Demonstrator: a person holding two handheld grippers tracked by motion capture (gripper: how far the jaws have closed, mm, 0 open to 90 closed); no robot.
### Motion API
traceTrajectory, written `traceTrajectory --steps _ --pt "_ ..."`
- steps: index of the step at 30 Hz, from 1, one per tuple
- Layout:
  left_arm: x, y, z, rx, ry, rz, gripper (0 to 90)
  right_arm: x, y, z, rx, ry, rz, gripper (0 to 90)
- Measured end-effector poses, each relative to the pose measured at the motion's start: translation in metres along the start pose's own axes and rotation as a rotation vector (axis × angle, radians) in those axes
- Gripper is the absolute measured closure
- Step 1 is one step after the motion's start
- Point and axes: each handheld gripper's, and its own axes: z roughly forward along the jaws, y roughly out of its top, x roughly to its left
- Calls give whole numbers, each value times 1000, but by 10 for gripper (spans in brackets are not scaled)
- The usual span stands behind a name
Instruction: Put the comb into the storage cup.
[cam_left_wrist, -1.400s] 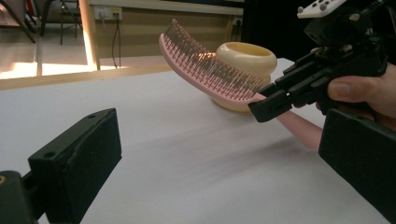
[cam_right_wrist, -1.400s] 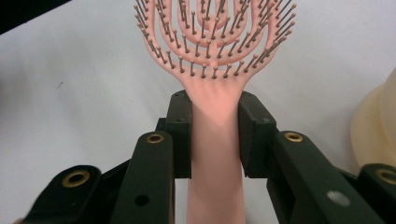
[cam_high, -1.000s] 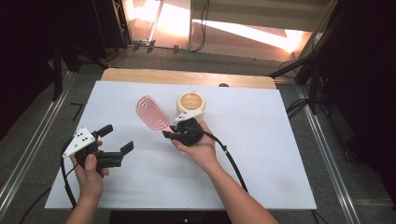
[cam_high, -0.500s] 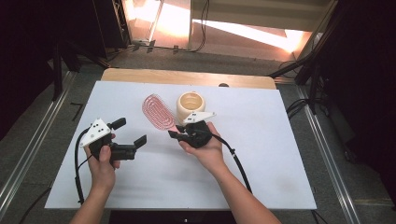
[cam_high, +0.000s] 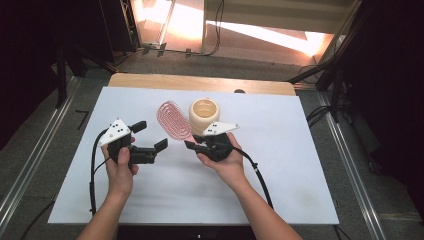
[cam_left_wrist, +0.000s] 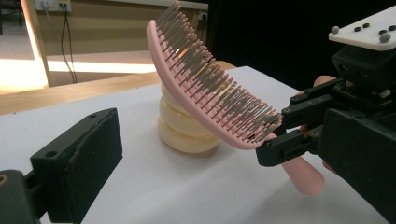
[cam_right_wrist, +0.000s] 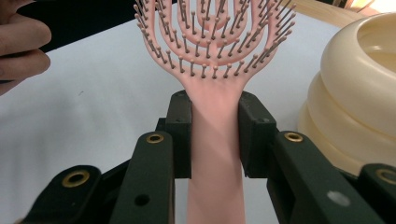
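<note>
Right now right gripper is clamped on pink hairbrush at the handle neck, one black pad on each side, both pressing. Brush head rises beyond the fingertips, bristles toward that gripper's camera; handle end sticks out behind the jaws. In the high view the brush tilts up off the white table, head just beside cream ribbed cup, which sits close to the right gripper's far side. Left gripper jaws spread wide, nothing between them, tips aimed toward the brush, near but apart. Left gripper view: the brush leans in front of the cup.
</note>
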Motion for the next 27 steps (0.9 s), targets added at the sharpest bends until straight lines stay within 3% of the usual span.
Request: traceTrajectory --steps 5,8,16,20,27 --pt "2 2 5 2 -12 -35 4 1 -1 -3 -8 2 -5 679" --pt "2 6 9 10 -6 -62 54 3 -1 -3 -16 6 -16 679" --pt "-1 11 17 31 -17 -86 85 6 -2 -3 -17 11 -38 679" --pt "0 13 18 22 -9 -131 145 10 -4 -2 -20 13 -50 678" --pt "-1 16 21 27 -25 -145 185 15 -6 -1 -25 20 -66 678"
